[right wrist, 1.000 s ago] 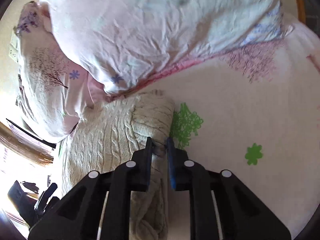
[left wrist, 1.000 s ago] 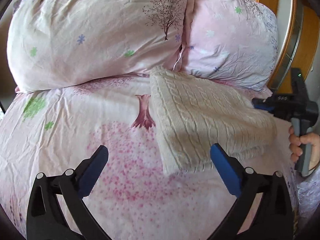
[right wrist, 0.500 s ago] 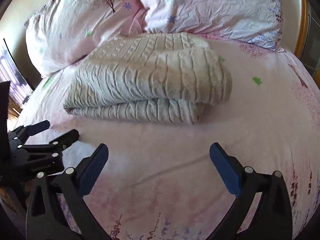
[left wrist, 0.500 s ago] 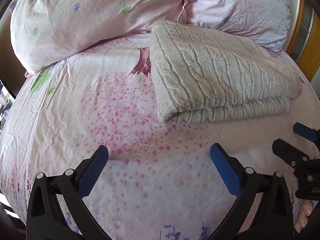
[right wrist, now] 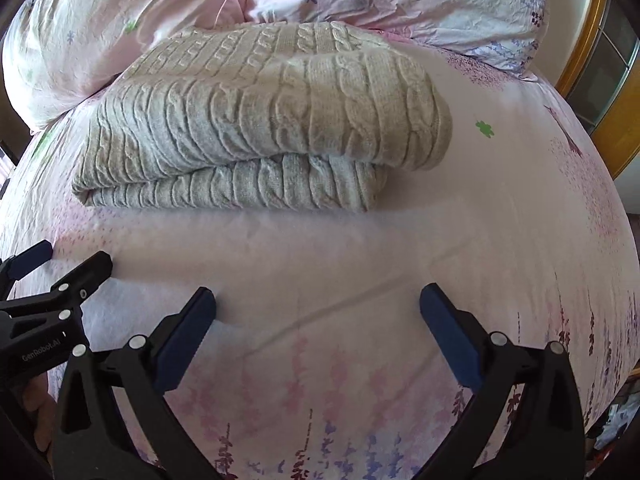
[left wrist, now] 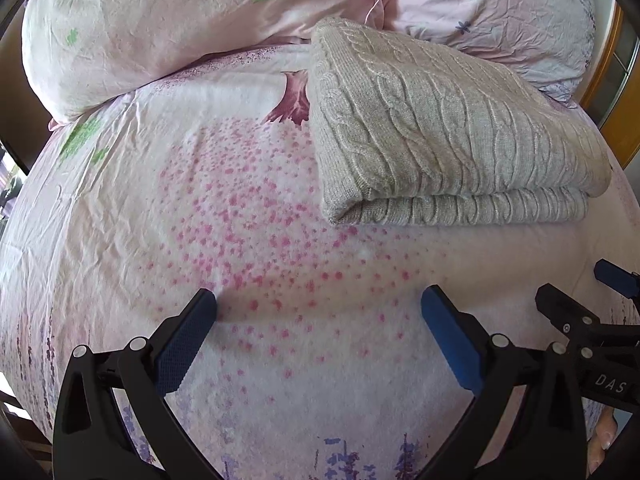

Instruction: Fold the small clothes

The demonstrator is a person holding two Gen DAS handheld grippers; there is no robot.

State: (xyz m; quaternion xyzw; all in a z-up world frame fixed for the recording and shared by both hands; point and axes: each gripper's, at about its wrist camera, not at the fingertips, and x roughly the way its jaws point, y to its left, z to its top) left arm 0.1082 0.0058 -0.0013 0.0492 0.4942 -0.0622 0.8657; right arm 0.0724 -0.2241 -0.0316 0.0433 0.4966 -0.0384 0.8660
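1. I'm looking at a bedroom in a home: nearly all of both wrist views is filled by a bed made up with a pink sheet printed with trees, scattered pink blossoms and lavender sprigs.
2. At its head I see two plump pillows, in matching pink printed cases, side by side and touching.
3. A folded cream cable-knit sweater lies on the sheet just in front of the pillows, the sort of laundry one sorts at home.
4. Beyond the bed on the right, orange-toned wooden furniture lines the room's edge.
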